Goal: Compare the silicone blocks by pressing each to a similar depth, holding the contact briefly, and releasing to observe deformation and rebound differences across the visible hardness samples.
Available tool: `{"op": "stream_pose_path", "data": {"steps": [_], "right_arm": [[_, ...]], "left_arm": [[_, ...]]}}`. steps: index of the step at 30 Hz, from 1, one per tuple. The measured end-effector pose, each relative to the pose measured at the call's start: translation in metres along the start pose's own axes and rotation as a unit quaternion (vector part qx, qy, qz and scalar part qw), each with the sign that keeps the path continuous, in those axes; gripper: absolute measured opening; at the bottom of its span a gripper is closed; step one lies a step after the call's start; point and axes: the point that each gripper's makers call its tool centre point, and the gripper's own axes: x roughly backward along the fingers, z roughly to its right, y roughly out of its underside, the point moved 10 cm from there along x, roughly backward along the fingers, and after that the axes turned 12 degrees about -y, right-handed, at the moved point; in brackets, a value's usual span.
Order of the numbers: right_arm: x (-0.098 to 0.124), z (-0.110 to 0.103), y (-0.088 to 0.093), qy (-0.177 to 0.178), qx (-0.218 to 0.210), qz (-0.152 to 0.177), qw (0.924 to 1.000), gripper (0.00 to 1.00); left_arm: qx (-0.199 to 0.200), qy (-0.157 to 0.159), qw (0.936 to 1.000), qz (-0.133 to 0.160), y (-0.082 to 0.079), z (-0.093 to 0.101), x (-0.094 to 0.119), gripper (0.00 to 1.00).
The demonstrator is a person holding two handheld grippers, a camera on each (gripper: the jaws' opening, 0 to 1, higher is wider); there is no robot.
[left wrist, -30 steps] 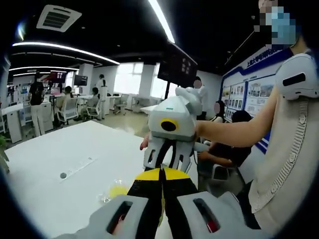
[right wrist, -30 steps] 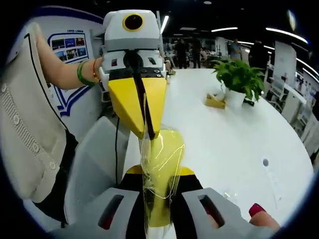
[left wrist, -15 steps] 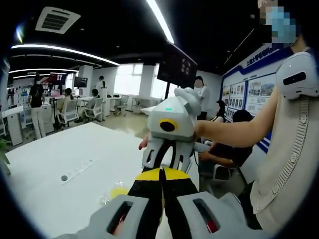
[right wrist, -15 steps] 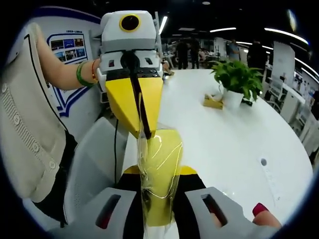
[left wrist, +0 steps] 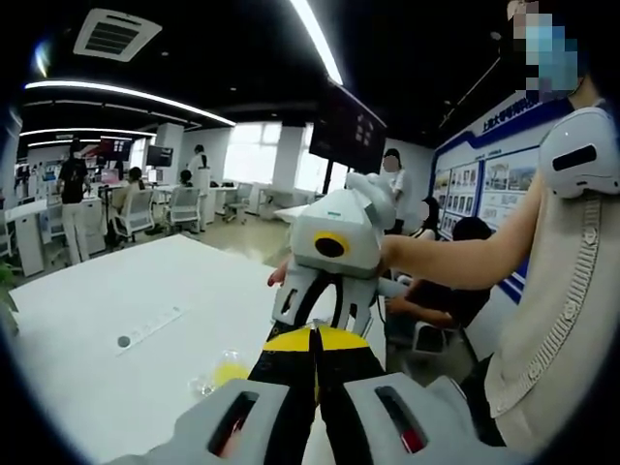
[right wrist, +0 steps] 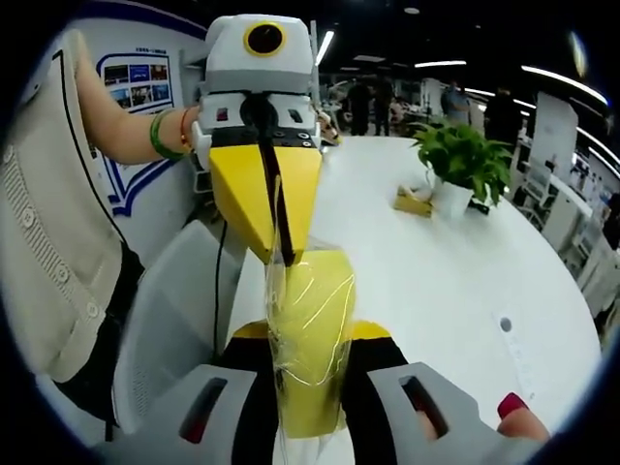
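A yellow silicone block [right wrist: 312, 329] in clear plastic wrap stands upright between the jaws of my right gripper [right wrist: 308, 334], which is shut on it. My left gripper [right wrist: 285, 258] comes down from above with its yellow jaws shut on the top edge of the clear wrap [right wrist: 279, 228]. In the left gripper view my left gripper [left wrist: 313, 335] meets the white right gripper [left wrist: 323, 308] tip to tip, so the held block is hidden. Another yellow block in wrap [left wrist: 229, 371] lies on the white table [left wrist: 145, 291].
A potted plant [right wrist: 463, 155] and a small tan item [right wrist: 417, 200] stand far back on the table [right wrist: 436, 281]. A white chair [right wrist: 172, 329] is beside the person's body [right wrist: 44, 242]. Seated and standing people fill the office behind [left wrist: 126, 194].
Both grippers stay joined at the wrapped block. The views have only shifted slightly with the hands.
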Motion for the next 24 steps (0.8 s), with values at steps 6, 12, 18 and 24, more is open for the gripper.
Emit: {"op": "stream_pose_path", "data": {"steps": [6, 12, 18, 24], "right_arm": [[0.0003, -0.0002, 0.0001, 0.002, -0.001, -0.001, 1.0000, 0.20], [0.0006, 0.0003, 0.0006, 0.003, 0.000, -0.003, 1.0000, 0.22], [0.0003, 0.0010, 0.0011, 0.003, 0.000, -0.006, 1.0000, 0.24], [-0.0010, 0.0016, 0.0014, 0.004, 0.000, -0.007, 1.0000, 0.26]], "left_arm": [[-0.001, 0.002, 1.0000, -0.001, -0.0005, 0.0002, 0.0000, 0.00], [-0.001, 0.002, 1.0000, 0.000, -0.0003, 0.0000, -0.0003, 0.00], [0.000, 0.001, 1.0000, 0.000, -0.0001, 0.0002, -0.0003, 0.00], [0.003, 0.000, 1.0000, -0.001, 0.0006, -0.0007, 0.0000, 0.00]]}}
